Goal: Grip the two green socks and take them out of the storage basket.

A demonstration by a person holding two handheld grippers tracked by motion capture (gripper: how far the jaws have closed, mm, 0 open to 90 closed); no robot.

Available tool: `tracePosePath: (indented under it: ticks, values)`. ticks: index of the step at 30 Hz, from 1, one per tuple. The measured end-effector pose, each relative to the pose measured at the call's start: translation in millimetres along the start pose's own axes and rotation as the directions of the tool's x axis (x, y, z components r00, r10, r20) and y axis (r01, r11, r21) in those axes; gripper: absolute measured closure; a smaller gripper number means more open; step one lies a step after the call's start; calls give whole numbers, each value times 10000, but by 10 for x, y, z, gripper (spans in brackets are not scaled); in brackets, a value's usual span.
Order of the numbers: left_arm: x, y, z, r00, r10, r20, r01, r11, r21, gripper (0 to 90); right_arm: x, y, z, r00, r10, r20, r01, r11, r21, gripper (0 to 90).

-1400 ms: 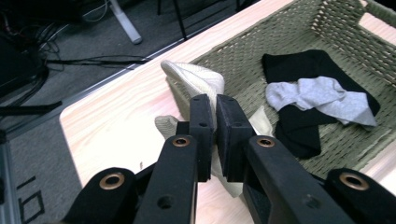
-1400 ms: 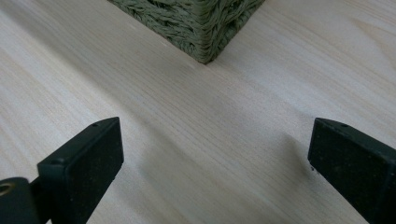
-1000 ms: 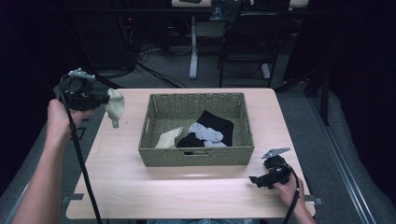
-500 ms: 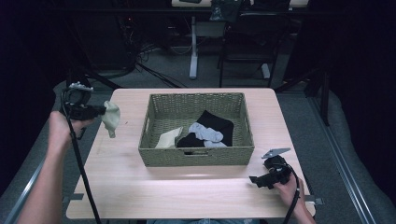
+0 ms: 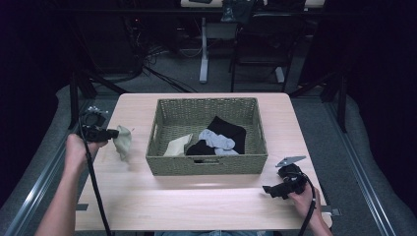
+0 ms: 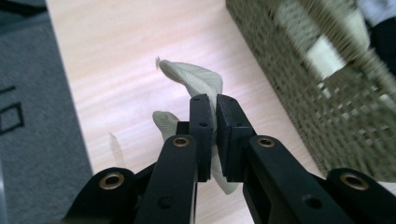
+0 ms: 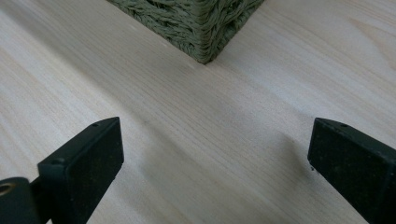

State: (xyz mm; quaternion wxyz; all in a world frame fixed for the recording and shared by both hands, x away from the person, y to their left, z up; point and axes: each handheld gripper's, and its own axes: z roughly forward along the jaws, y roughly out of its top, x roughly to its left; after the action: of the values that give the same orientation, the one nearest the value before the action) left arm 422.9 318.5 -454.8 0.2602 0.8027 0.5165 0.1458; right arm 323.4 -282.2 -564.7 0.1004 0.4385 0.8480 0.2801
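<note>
High view: on the light wooden table [image 5: 196,201], the left gripper [image 5: 111,132] holds a beige sock [image 5: 123,141] above the tabletop, just left of the wicker basket [image 5: 206,164]; the right gripper [image 5: 269,189] rests near the front right edge. Left gripper view: jaws are clamped on a thin fold of sock, so slippage is a risk. Right gripper view: jaws are spread wide and empty, near the basket corner [image 7: 205,46].

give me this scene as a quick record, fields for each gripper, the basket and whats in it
left gripper: shut on a beige sock, held beside the basket's left side
right gripper: open, holding nothing, low over the table near the basket's front right corner
basket: woven, mid-table
basket contents: black garment, light grey sock, cream sock
</note>
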Motion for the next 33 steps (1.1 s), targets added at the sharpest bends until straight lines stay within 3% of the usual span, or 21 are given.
tracePosePath:
  ticks: [10, 18, 22, 33]
  values:
    - [-17, -261, 396, 9980, -418, 481, 394, 9980, 493, 852, 1, 1, 2, 10000, -2, 15, 2, 10000, -4, 29]
    - [-34, -433, 618, 9894, -1279, 683, 1256, 9914, 374, 850, -3, 0, -3, 10000, -44, 30, 44, 10000, 33, 29]
    - [-74, -487, 735, 9907, -1266, 496, 1236, 9906, 590, 850, -1, 0, -7, 10000, -35, 62, 35, 10000, 5, 29]
    - [-102, -528, 847, 9923, -1239, 57, 1226, 9867, 1069, 838, -1, 2, -21, 9999, -92, 48, 92, 9999, 48, 30]
